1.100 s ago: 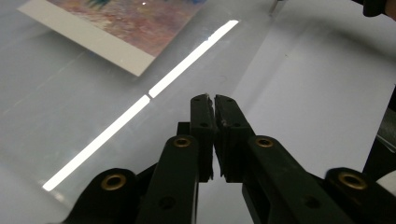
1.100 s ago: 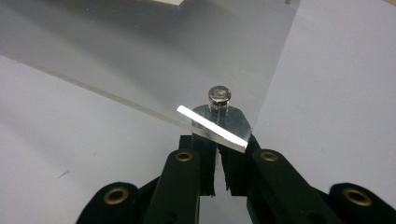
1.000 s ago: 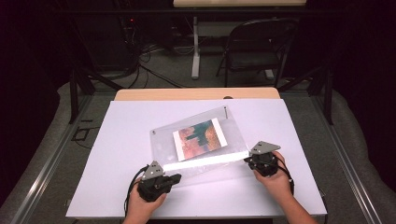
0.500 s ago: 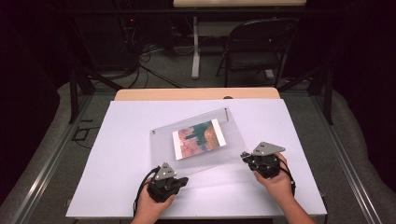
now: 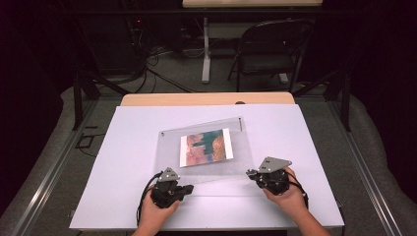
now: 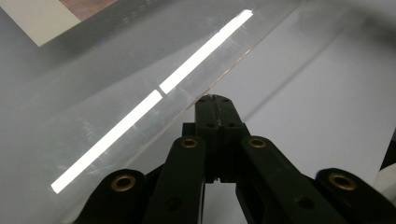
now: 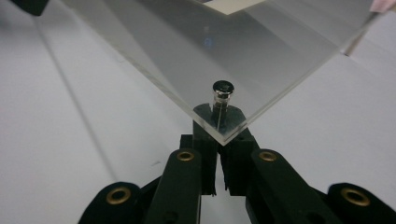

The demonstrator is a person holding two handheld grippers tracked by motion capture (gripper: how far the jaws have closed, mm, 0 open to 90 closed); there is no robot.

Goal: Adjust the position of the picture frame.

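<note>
Tongs are pinching the clear acrylic frame lying mid-frame on the counter, left tongs on its near edge, right tongs at the corner standoff, risking slipping off.

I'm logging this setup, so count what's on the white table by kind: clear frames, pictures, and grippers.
Clear frame: 1
Picture: 1
Grippers: 2, left gripper and right gripper
Total: 4

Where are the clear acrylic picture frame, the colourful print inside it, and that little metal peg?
Clear acrylic picture frame (image 5: 246,147), high view, bare right margin.
Colourful print (image 5: 206,146), high view, its middle.
Small metal peg (image 7: 222,88), right gripper view, dark head.
</note>
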